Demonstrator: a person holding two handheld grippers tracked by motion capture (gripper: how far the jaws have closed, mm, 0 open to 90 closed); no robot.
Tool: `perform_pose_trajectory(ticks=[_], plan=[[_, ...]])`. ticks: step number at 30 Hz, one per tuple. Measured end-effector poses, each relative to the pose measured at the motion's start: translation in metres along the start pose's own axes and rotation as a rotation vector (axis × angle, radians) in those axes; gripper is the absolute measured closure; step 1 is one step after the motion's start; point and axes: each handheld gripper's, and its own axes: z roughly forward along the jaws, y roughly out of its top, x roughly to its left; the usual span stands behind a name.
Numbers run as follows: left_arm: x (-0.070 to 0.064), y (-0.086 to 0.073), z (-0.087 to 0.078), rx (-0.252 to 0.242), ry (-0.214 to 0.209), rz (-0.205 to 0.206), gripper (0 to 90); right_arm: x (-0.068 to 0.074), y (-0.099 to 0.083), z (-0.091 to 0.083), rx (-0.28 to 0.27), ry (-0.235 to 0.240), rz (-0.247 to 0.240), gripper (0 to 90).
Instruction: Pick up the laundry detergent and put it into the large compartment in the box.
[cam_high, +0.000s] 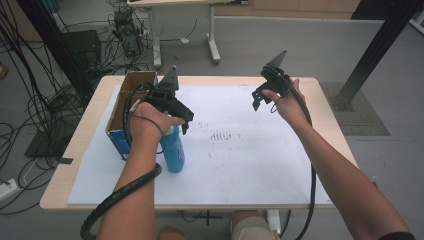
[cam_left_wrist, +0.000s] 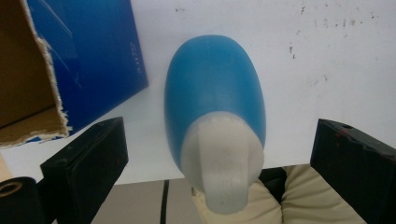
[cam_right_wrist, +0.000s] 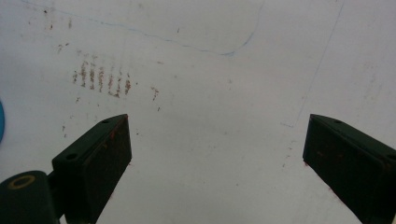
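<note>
A blue bottle with a translucent white cap stands upright on the white sheet, next to a blue-sided cardboard box. My left gripper hovers just above the bottle and points down at it. In the left gripper view the bottle rises between the jaws of my left gripper, which stand wide apart and clear of the cap, so it is open. My right gripper is held above the far right part of the sheet, open, with nothing between its jaws; below my right gripper lies bare sheet.
The open box sits at the table's left edge, close to the bottle's left side. Rust-brown marks stain the sheet's middle, and the same marks lie ahead of the right jaws. Cables and table legs stand on the floor beyond the table.
</note>
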Motion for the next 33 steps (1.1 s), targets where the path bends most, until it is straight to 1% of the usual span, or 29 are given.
perform_pose_trajectory(ticks=[10, 16, 17, 19, 26, 33], plan=[[0.003, 0.002, 0.016, 0.016, -0.009, -0.009, 4.5, 0.000, 0.000, 0.002, 0.006, 0.000, -0.003, 7.7], [0.003, 0.003, 0.025, 0.026, -0.013, -0.008, 4.5, 0.001, 0.001, 0.003, 0.008, -0.001, -0.005, 7.7], [0.002, 0.003, 0.027, 0.028, -0.014, -0.014, 4.5, 0.001, 0.001, 0.003, 0.009, -0.001, -0.004, 7.7], [0.002, 0.004, 0.028, 0.028, -0.013, -0.006, 4.5, 0.001, 0.001, 0.003, 0.010, 0.000, -0.003, 7.7], [0.000, 0.003, 0.033, 0.025, -0.010, -0.009, 4.5, 0.000, 0.001, 0.005, 0.009, 0.003, -0.001, 7.7], [-0.002, 0.004, 0.035, 0.030, -0.003, -0.004, 4.5, -0.001, 0.001, 0.005, 0.010, 0.006, 0.003, 7.7]])
